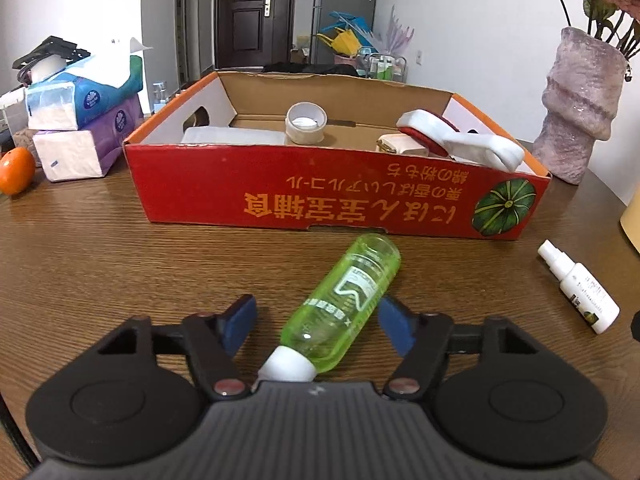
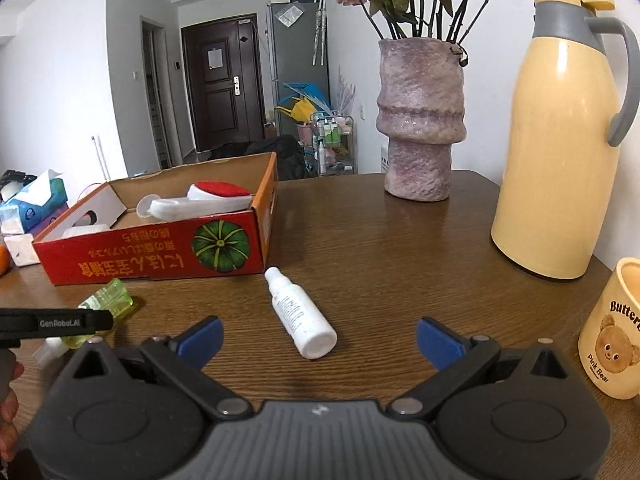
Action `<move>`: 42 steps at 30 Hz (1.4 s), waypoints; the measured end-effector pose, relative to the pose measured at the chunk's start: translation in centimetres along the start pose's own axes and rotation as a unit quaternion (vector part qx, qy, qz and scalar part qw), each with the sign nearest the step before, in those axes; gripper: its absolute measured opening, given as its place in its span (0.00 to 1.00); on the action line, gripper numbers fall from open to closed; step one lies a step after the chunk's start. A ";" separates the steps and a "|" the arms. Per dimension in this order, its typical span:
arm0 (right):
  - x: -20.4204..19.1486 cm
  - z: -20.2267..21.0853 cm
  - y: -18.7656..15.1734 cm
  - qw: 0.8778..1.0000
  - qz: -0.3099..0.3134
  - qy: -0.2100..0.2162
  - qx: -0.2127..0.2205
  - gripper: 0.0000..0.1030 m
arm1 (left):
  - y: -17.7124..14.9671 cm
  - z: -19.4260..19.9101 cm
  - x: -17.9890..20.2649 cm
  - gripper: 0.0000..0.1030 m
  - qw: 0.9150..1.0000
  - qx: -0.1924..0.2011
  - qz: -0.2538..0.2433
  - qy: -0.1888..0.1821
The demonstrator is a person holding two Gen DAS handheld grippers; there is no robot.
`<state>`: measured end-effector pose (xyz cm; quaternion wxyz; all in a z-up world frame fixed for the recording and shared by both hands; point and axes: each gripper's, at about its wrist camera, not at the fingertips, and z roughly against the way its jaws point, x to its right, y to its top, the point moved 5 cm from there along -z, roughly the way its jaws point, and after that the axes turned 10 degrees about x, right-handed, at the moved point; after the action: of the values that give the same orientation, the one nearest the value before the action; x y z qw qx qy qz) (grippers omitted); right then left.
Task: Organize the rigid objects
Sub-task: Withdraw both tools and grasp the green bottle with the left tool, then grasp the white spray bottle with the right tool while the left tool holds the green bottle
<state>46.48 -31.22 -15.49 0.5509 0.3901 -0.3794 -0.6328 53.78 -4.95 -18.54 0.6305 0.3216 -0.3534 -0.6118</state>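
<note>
A green transparent bottle (image 1: 344, 300) with a white cap lies on the wooden table, just in front of the red cardboard box (image 1: 320, 204). My left gripper (image 1: 316, 322) straddles it. The right blue pad sits against the bottle's side and the left pad stands a little clear of it, so the jaws are open around it. The right wrist view shows the same bottle (image 2: 112, 296) under the left gripper's black finger (image 2: 56, 323). My right gripper (image 2: 320, 330) stands wide open just behind a white spray bottle (image 2: 300, 316), which lies flat to the right of the box (image 2: 152, 258).
The box holds a tape roll (image 1: 306, 124), a white brush with a red pad (image 1: 460, 140) and a white block. A pink vase (image 2: 420, 120), a cream thermos jug (image 2: 560, 140) and a bear mug (image 2: 616, 328) stand right. Tissue packs (image 1: 80, 120) and an orange (image 1: 16, 170) sit left.
</note>
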 end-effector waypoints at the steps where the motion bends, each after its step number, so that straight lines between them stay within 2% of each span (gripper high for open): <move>1: -0.1 0.0 0.0 1.000 0.001 0.000 0.000 1.00 | 0.0 0.0 0.0 0.56 1.000 0.001 -0.002 -0.002; 2: -0.1 -0.1 -0.1 1.000 0.003 0.000 -0.001 1.00 | 0.0 0.1 0.1 0.46 1.000 0.002 -0.005 -0.005; 5: -0.2 -0.2 -0.2 1.000 0.006 0.000 -0.003 1.00 | 0.0 0.2 0.4 0.32 1.000 0.006 -0.018 -0.009; 14: -0.3 -0.5 -0.5 1.000 0.010 -0.001 -0.008 1.00 | 0.2 0.4 -0.1 0.31 1.000 0.005 -0.006 -0.010; 22: -0.5 -1.1 -0.7 1.000 0.017 -0.004 -0.006 1.00 | 1.5 1.7 -1.0 0.31 0.999 0.026 0.022 -0.019; 34: 0.2 -5.0 -0.4 0.999 0.028 -0.014 -0.011 1.00 | 2.6 2.5 -1.0 0.31 0.998 0.046 0.026 -0.021; 38: 0.3 -6.4 -0.5 0.999 0.034 -0.011 -0.029 0.93 | 2.7 2.5 -0.9 0.31 0.998 0.051 0.023 -0.023; 42: 0.0 -7.3 -0.4 0.999 0.040 -0.003 -0.031 0.90 | 2.7 2.6 -0.9 0.31 0.998 0.053 0.023 -0.024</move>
<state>52.99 -31.52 -18.89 0.5863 0.3554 -0.3762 -0.6232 53.05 -3.90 -14.90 0.6179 0.3315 -0.4073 -0.5852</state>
